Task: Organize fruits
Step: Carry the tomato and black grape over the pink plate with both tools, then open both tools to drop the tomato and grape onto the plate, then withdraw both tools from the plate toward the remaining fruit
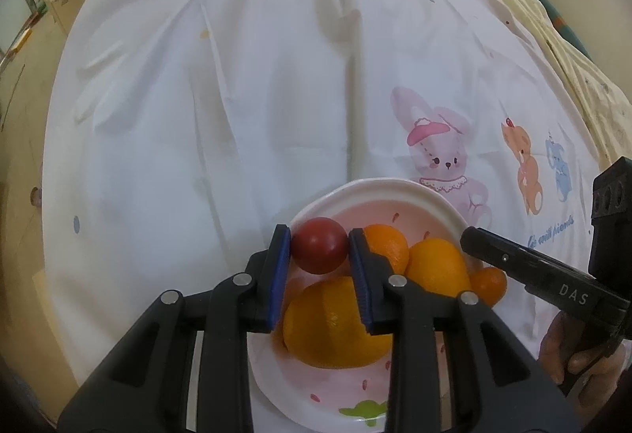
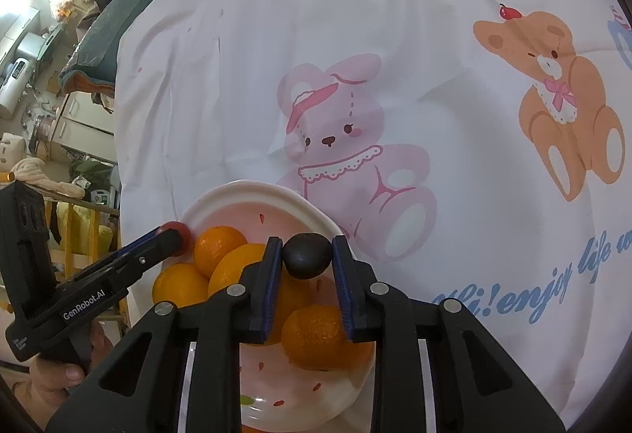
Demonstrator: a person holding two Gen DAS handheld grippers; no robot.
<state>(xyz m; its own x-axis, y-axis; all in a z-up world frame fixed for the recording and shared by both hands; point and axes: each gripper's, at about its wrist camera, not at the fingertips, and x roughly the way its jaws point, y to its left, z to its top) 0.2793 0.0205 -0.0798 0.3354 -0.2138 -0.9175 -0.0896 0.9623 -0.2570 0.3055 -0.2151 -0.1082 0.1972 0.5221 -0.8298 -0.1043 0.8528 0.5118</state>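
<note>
While both grippers hang over the bowl, each grips one small fruit.

Left to right: left gripper, jaws closed partway on a red fruit at the bowl's left rim; oranges piled in the bowl on a white cloth; right gripper, jaws closed partway on a dark fruit above the oranges.

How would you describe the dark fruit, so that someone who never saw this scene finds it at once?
Start at the white cloth with the pink rabbit print. Below the rabbit stands a white and pink bowl of oranges. Over that bowl, the right gripper holds the dark fruit: small, round and almost black, while its neighbours are orange, or red like the red fruit in the left gripper.
</note>
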